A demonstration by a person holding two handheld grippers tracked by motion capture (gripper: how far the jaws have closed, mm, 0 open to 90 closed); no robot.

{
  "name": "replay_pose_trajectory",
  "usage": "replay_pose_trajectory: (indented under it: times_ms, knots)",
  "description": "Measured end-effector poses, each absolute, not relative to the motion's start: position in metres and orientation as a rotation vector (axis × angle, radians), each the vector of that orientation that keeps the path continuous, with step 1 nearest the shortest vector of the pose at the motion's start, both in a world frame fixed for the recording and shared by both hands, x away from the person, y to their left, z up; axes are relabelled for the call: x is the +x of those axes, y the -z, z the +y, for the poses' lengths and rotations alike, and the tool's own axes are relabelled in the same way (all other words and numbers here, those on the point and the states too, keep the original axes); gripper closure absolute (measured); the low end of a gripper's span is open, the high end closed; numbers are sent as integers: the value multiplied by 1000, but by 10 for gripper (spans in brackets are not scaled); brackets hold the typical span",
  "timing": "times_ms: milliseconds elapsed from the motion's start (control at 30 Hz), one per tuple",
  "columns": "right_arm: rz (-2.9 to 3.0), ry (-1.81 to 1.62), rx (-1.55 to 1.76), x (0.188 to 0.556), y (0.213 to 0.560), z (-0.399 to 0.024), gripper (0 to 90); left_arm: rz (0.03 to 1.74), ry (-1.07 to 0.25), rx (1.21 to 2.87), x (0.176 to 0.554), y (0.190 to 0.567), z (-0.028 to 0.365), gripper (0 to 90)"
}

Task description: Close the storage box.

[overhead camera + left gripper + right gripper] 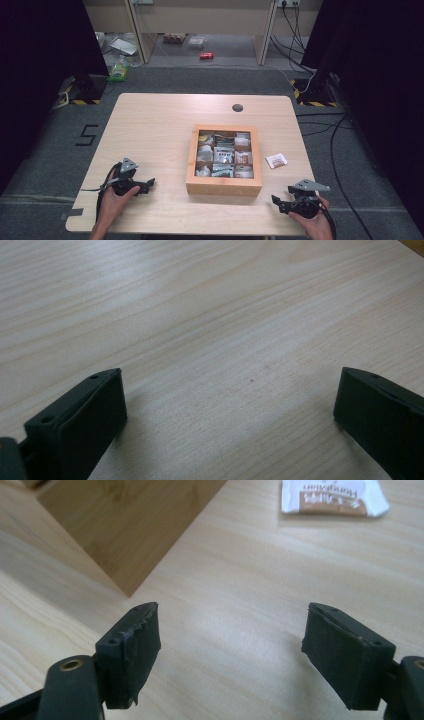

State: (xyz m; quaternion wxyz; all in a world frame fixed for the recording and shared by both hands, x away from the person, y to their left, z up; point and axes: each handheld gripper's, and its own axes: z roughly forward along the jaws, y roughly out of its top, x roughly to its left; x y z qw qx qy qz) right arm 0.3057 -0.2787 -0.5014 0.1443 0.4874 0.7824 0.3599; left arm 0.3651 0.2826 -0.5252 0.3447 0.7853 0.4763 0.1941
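White-and-brown paper sachet (276,160) lies on our pale wooden table (150,130), beside the compartmented wooden box (223,185). We hold left gripper (230,400) and right gripper (232,645) wide apart, both empty.

Both grippers, left gripper (150,183) and right gripper (274,199), are black with grey three-cornered top plates, trailing black cables; blocky jaws carry small screw holes, the right pads seemingly frayed. Forearms bare.

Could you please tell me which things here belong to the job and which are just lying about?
Job: sachet on the table, wooden box of packets, right claw, left claw, both open.
Lying about: green bottle, red can on the floor.
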Motion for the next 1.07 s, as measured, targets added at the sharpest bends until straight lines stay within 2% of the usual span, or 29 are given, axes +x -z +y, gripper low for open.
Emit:
replay_pose_trajectory:
  times_ms: [300,433,500,600,1067]
  knots:
    - [2284,-955,1368,306,507,-274,180,1236,-504,2040,365,525,283,0]
    - [2301,-883,1293,305,510,-270,127,1235,-503,2039,364,525,283,0]
    - [2316,-890,1269,306,512,-268,72,1234,-503,2040,364,525,283,0]
    - [2320,-905,1250,306,513,-270,51,1234,-503,2040,364,525,283,0]
    - [2310,-918,1250,307,515,-272,17,1231,-509,2044,364,525,283,1]
